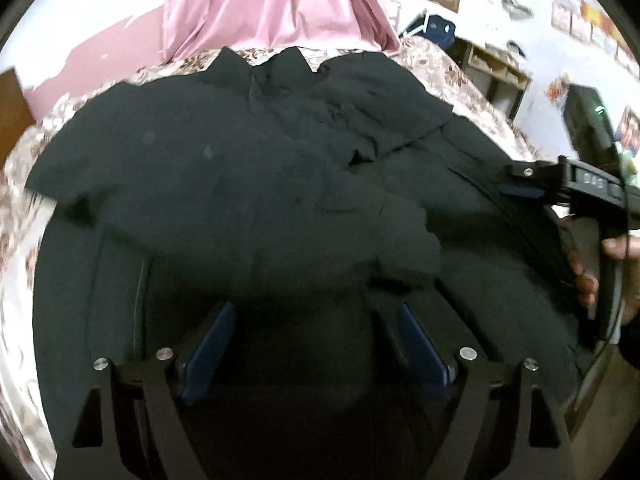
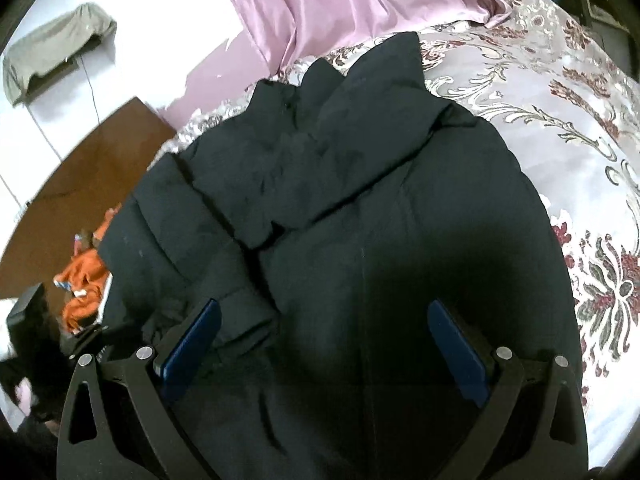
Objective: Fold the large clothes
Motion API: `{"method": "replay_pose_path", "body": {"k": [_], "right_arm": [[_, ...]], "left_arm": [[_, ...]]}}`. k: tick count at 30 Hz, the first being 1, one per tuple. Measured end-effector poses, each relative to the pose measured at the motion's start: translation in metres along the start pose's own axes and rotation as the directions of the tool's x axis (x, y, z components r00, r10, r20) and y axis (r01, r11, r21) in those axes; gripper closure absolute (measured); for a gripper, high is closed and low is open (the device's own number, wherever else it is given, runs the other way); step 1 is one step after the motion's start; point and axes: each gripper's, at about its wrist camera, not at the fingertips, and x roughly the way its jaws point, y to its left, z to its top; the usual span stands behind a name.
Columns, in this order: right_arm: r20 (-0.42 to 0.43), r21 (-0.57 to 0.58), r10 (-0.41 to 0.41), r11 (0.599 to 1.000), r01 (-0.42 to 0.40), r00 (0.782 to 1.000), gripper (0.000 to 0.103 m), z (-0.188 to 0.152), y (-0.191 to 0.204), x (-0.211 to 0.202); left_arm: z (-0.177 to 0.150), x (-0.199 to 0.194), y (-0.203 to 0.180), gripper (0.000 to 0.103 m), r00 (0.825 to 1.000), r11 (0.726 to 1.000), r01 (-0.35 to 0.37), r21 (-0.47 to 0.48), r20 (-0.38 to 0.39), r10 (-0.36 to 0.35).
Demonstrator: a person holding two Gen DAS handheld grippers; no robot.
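The black coat (image 1: pixel 248 168) lies spread on the patterned bedspread (image 2: pixel 560 92), ahead of and beneath both sets of fingers; the left gripper (image 1: pixel 312 324) is released, nothing pinched between its blue pads; the right gripper (image 2: pixel 326 332) likewise gapes wide above the cloth.

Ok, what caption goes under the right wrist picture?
Open right gripper hovering over a black jacket spread on a flowery bedspread.

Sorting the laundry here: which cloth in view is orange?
The crumpled orange garment on the brown floor, left of the black coat; the hanging drape is pink.
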Motion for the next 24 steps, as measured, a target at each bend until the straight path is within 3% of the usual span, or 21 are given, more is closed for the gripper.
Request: {"method": "replay_pose_path", "body": {"k": [4,7,10,12,14,16,18,20,23,24], "right_arm": [[-0.027,-0.078,-0.003,0.997,0.001,1.0,0.002,-0.006,0.028,0.01],[-0.067,-0.102,0.044,0.993,-0.05,0.997,0.002,-0.008,0.044,0.031],[-0.11,-0.095,-0.024,0.995,0.013,0.994,0.002,-0.008,0.054,0.054],[-0.107,-0.076,-0.025,0.997,0.017,0.994,0.006,-0.006,0.058,0.059],[-0.135,-0.024,0.024,0.999,-0.027,0.991,0.026,-0.006,0.058,0.065],[-0.153,-0.03,0.036,0.999,-0.041,0.988,0.029,-0.013,0.061,0.069],[-0.154,-0.097,-0.004,0.995,-0.011,0.988,0.041,-0.019,0.068,0.07],[-0.168,-0.111,0.005,0.994,-0.024,0.986,0.068,-0.023,0.068,0.069],[-0.172,-0.105,0.026,0.993,-0.045,0.985,0.094,-0.024,0.067,0.063],[-0.165,-0.106,0.042,0.993,-0.06,0.985,0.095,-0.023,0.067,0.059]], "left_arm": [[-0.017,-0.027,0.024,0.019,0.997,0.989,0.057,-0.134,0.062,-0.049],[-0.021,-0.042,0.047,0.018,0.991,0.964,0.103,-0.247,0.104,-0.079],[-0.023,-0.054,0.066,0.018,0.988,0.94,0.119,-0.321,0.137,-0.078],[-0.025,-0.062,0.075,0.017,0.984,0.924,0.129,-0.359,0.163,-0.074],[-0.025,-0.067,0.079,0.012,0.984,0.92,0.096,-0.379,0.175,-0.03],[-0.028,-0.071,0.082,0.012,0.982,0.918,0.085,-0.388,0.189,-0.011],[-0.031,-0.072,0.085,0.012,0.981,0.911,0.077,-0.405,0.192,0.002],[-0.034,-0.072,0.088,0.012,0.982,0.908,0.073,-0.413,0.191,0.008],[-0.039,-0.072,0.091,0.012,0.982,0.902,0.064,-0.427,0.186,0.018],[-0.038,-0.071,0.092,0.012,0.983,0.901,0.06,-0.43,0.182,0.021]]}}
